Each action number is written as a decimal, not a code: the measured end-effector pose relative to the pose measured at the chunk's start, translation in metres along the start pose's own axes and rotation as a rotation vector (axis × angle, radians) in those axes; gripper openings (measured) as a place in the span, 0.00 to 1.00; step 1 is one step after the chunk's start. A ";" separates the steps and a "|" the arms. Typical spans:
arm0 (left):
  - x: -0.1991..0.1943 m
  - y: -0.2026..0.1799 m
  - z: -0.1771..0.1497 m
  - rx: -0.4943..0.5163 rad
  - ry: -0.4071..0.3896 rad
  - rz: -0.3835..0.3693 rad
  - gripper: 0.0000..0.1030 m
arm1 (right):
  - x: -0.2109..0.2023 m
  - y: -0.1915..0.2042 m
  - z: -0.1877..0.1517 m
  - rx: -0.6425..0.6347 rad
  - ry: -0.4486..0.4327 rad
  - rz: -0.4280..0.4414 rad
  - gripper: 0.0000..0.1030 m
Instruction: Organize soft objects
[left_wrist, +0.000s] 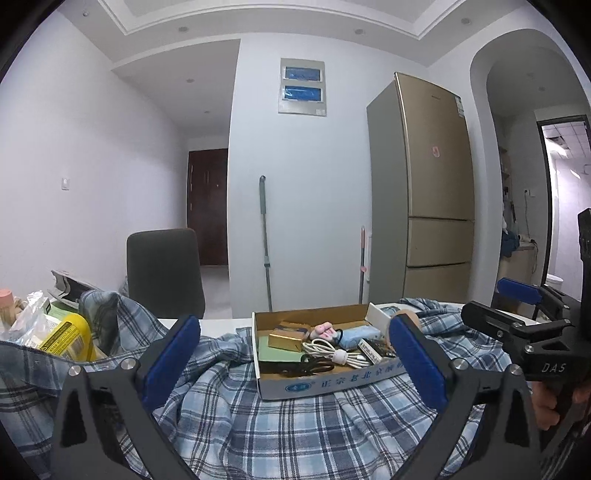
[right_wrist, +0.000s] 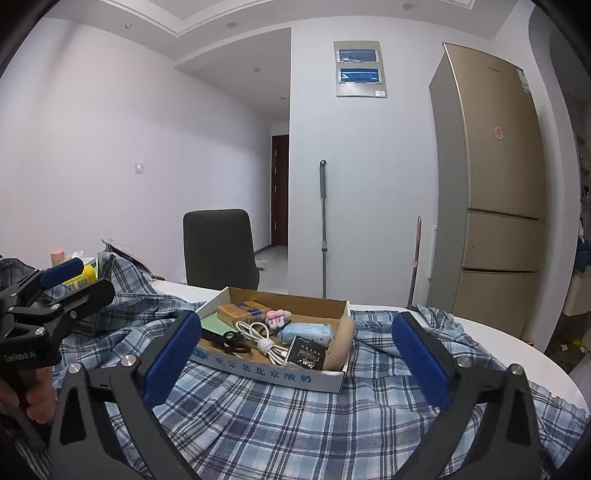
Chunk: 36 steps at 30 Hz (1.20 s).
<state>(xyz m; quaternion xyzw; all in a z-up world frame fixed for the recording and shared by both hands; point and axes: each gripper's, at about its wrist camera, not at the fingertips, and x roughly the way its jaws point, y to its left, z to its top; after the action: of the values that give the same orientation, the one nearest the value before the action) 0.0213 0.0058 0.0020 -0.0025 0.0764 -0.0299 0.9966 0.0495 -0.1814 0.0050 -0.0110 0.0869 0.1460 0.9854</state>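
Both grippers wide, level, above plaid shirt (left_wrist: 280, 424).

A blue-and-white plaid shirt (right_wrist: 280, 417) covered the lower half of the frame. On it sat a white cardboard box (right_wrist: 280, 374) with blue lettering and a brown inside. In the box lay a white cable (right_wrist: 264, 341), a pink soft toy (right_wrist: 277, 317) and a pale blue pouch (right_wrist: 308, 331), possibly cloth. A gold fridge (right_wrist: 495, 184) stood at the right, and both grippers had blue pads (left_wrist: 171, 360).
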 end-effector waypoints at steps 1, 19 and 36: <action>0.001 0.000 0.000 0.000 0.002 0.004 1.00 | 0.000 0.000 0.000 0.002 -0.001 -0.001 1.00; 0.002 0.001 -0.003 0.003 0.006 0.021 1.00 | 0.001 -0.001 -0.002 0.003 0.006 -0.003 1.00; 0.001 0.004 -0.003 -0.004 0.011 0.038 1.00 | -0.001 0.000 -0.003 -0.004 -0.002 0.003 1.00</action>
<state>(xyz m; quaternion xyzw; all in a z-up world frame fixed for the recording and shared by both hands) 0.0221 0.0100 -0.0007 -0.0029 0.0821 -0.0106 0.9966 0.0480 -0.1819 0.0020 -0.0128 0.0857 0.1476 0.9852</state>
